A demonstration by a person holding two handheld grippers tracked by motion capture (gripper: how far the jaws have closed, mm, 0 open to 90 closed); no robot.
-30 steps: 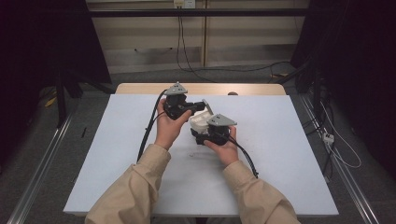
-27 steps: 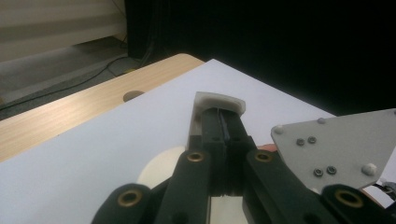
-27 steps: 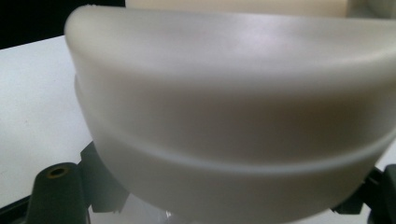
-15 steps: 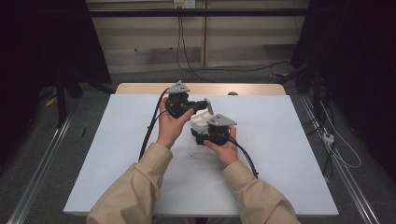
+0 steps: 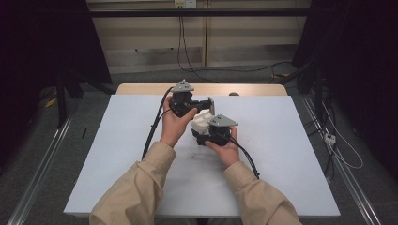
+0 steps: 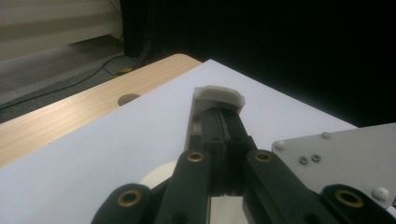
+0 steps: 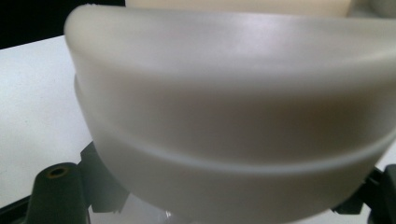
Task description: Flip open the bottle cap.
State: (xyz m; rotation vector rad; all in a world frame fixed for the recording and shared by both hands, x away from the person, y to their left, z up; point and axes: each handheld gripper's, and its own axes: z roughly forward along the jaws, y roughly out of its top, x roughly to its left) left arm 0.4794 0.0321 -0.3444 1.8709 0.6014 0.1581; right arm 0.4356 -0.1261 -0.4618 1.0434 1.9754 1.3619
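Between the closed jaws of the left gripper (image 6: 224, 135) sat a small white plastic cap piece (image 6: 218, 95), pinched at its edge and held just above the white table sheet (image 5: 291, 140). Left hand (image 5: 176, 126) angled rightward, forearm in a tan sleeve (image 5: 133, 187). Right gripper (image 5: 209, 131) was clamped on a white rounded plastic container (image 7: 233, 116), touching the left gripper's tip, mid-table.

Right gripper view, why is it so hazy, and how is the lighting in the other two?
Right gripper view: the rounded white plastic container sits too close to the lens, so it blurs, with soft glare on top. Left gripper view: black background, black tongs fairly sharp. High view: evenly lit white table, dark surroundings.
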